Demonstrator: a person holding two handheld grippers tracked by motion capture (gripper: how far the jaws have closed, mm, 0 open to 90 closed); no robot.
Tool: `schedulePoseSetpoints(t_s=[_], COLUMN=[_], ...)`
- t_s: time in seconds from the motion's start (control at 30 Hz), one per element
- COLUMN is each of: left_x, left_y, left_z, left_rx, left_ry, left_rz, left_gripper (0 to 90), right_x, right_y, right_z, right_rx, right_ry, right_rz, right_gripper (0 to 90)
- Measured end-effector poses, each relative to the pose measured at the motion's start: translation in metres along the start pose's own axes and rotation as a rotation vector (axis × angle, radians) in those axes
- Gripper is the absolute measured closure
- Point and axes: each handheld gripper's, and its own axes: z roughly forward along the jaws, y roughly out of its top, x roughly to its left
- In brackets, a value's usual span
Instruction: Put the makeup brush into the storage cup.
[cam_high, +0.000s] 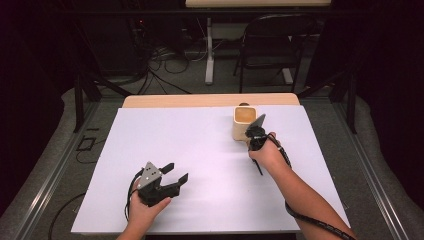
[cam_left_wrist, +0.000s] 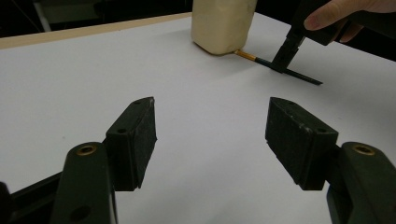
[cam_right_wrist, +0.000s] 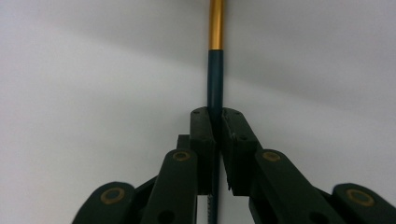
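A thin dark brush (cam_right_wrist: 215, 74) with a gold band lies low over the white table sheet (cam_high: 200, 160), and my right gripper (cam_right_wrist: 217, 116) is shut on its dark shaft. In the left gripper view the brush (cam_left_wrist: 306, 78) points its gold end at the foot of a cream square cup (cam_left_wrist: 223, 23), with the right gripper (cam_left_wrist: 282, 59) clamped on it from above. From the high view, the cup (cam_high: 244, 122) stands at the back right, just beyond the right gripper (cam_high: 253, 142). My left gripper (cam_high: 177, 172) rests near the front left, open with nothing between its jaws (cam_left_wrist: 210, 135).
A wooden table edge (cam_high: 210, 100) shows behind the white sheet. Farther back a black chair (cam_high: 272, 45) and loose cables (cam_high: 165, 65) lie on the floor. The sheet's middle stretch between the two grippers is bare.
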Motion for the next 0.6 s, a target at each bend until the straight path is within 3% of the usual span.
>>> schedulePoseSetpoints(t_s=[0.27,0.47,0.6], left_x=[0.001,0.001,0.0], left_y=[0.0,0.0,0.0], left_z=[0.0,-0.001,0.0], left_rx=[-0.001,0.0,-0.001], left_ry=[0.004,0.005,0.006], left_rz=[-0.006,-0.005,-0.006], left_gripper=[33.9,33.9,33.9], right_x=[0.001,-0.001,-0.002], right_y=[-0.006,-0.012,-0.017], right_z=[-0.001,-0.004,-0.004], right_rx=[0.022,0.052,0.051], right_ry=[-0.008,0.003,-0.018], right_rz=[-0.055,-0.123,-0.176], right_gripper=[83.4,83.5,83.5])
